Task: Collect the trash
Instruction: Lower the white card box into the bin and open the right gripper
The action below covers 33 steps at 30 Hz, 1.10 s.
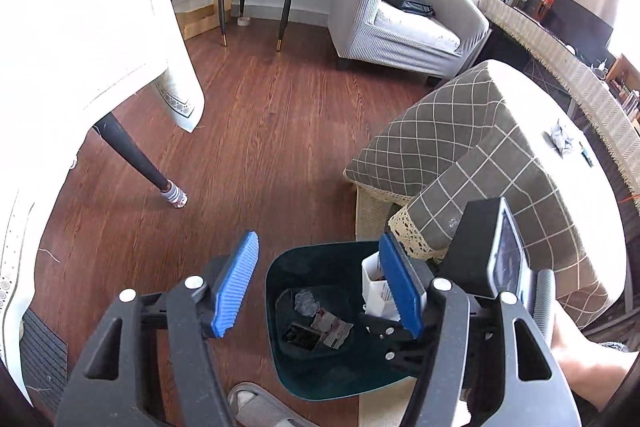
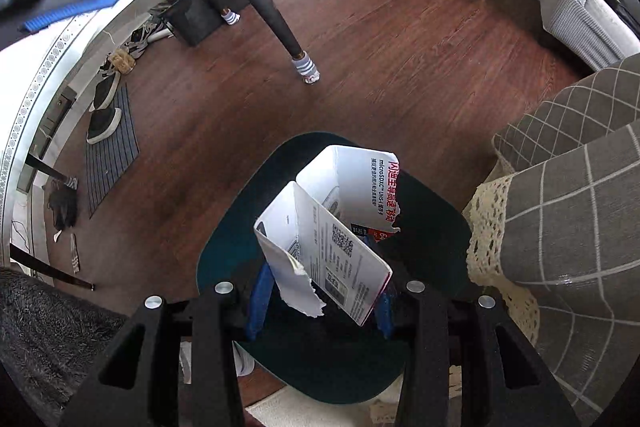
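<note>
- Right gripper: fingers clamped on a torn white card package with red print, held directly over the mouth of the dark green trash bin. In the left wrist view the same package sits just inside the bin rim.
- Left gripper: fingers wide apart, holding nothing, hovering above the bin and the wood floor.
- Bin contents: a grey crumpled wad plus a few flat wrappers on the bottom. Judged: several pieces already collected; this package only needs releasing.
- Remaining: crumpled scraps lie on the white surface to the right, well apart from the bin.
- Surroundings: checked cloth draped just beside the bin; dark table leg and hanging tablecloth to the left. Neither blocks the drop.
</note>
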Each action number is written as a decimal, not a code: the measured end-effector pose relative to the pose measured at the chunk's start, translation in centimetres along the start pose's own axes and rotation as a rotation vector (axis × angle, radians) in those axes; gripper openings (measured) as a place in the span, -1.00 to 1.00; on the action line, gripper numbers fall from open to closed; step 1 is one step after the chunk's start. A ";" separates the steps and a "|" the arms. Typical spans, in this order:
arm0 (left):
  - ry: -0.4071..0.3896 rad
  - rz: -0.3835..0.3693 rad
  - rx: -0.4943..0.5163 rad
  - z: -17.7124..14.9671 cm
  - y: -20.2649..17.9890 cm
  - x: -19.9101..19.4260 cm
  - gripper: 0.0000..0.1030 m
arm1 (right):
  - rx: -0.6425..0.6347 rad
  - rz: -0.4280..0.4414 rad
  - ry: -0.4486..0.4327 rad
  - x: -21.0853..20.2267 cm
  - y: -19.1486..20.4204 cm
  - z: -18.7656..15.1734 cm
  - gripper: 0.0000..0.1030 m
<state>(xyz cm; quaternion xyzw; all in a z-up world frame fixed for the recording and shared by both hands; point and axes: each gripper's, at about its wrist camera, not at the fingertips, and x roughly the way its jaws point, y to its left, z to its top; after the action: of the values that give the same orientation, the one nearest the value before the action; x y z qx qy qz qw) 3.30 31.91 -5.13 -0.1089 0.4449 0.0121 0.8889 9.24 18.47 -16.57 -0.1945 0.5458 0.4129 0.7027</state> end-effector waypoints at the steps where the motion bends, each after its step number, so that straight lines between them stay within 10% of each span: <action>1: -0.006 -0.003 -0.002 0.1 -0.2 -0.2 0.24 | 0.000 0.001 0.010 0.3 -0.1 -0.2 -0.16; 16: -0.083 -0.046 0.015 2.3 -3.4 -2.5 0.24 | -0.013 0.030 0.141 4.4 -0.4 -3.3 0.12; 33: -0.229 -0.030 0.017 4.8 -6.0 -6.5 0.20 | -0.092 0.082 -0.026 -2.5 1.6 -2.9 0.13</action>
<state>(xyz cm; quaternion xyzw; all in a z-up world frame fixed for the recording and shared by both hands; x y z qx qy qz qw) 3.85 27.53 3.88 -0.1060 0.3391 0.0072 0.9347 6.11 16.37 -14.89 -0.1988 0.5244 0.4685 0.6826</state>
